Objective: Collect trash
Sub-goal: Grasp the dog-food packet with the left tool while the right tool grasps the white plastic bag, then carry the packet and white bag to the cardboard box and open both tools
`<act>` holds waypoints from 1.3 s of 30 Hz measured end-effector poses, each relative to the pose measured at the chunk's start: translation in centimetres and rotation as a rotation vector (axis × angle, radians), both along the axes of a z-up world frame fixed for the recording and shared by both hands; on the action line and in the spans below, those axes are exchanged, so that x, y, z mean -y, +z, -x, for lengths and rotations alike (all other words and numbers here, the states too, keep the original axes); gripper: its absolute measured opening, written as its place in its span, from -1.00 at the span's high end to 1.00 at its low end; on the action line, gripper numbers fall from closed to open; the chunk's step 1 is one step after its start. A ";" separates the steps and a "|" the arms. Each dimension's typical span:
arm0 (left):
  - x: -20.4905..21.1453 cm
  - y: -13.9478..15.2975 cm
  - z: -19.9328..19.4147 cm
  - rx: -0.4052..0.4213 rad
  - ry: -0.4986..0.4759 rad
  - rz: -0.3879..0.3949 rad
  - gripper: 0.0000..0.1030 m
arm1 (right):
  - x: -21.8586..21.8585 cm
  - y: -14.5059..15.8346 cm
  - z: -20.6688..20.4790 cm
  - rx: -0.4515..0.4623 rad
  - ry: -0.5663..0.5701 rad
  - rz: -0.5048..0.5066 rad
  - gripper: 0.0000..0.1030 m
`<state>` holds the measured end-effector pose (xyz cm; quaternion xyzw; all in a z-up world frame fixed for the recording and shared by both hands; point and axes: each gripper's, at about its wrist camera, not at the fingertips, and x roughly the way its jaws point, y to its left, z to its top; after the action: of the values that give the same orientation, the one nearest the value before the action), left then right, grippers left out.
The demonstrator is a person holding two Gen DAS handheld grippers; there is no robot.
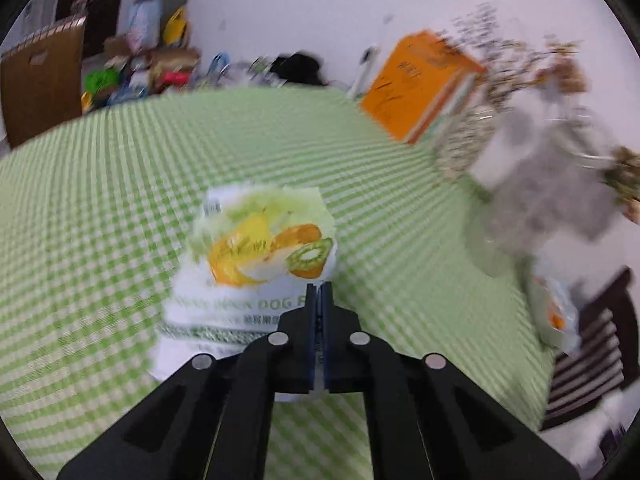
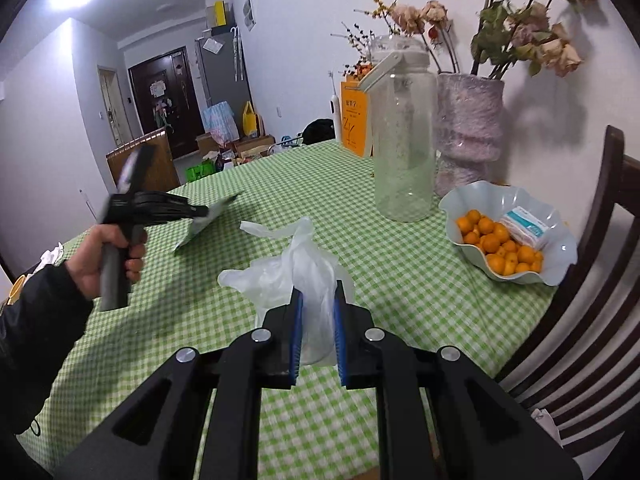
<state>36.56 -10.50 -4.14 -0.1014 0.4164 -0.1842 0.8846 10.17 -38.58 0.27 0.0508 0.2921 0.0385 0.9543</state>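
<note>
My left gripper is shut on the edge of an empty dog food packet printed with fruit, held above the green checked tablecloth. The right wrist view shows that gripper at the left, holding the packet tilted off the table. My right gripper is open, its blue pads on either side of a crumpled clear plastic bag that lies on the tablecloth. I cannot tell whether the pads touch the bag.
A tall clear jug, a wrapped vase of dried flowers, an orange box and a bowl of small oranges stand at the back right. A dark chair is at the right edge. Clutter lies on the floor beyond.
</note>
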 end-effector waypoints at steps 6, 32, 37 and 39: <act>1.0 6.7 7.2 0.144 -0.138 0.035 1.00 | 1.4 0.9 3.2 0.014 -0.052 0.014 0.73; 29.9 -1.2 34.5 0.036 -1.154 -0.062 1.00 | 15.7 -14.5 23.5 -0.391 -0.481 -0.114 -0.02; 33.1 -5.2 37.2 -0.086 -1.300 -0.060 1.00 | 17.7 -11.8 26.4 -0.269 -0.545 -0.170 -0.02; 34.0 -6.9 38.5 -0.103 -1.362 -0.069 0.98 | 17.8 -10.9 27.0 -0.225 -0.546 -0.175 -0.02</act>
<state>-1.96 -44.49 -11.08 0.2029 0.4345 -0.6811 0.5533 -16.82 -56.35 -10.60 0.2132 0.3669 -0.2003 0.8831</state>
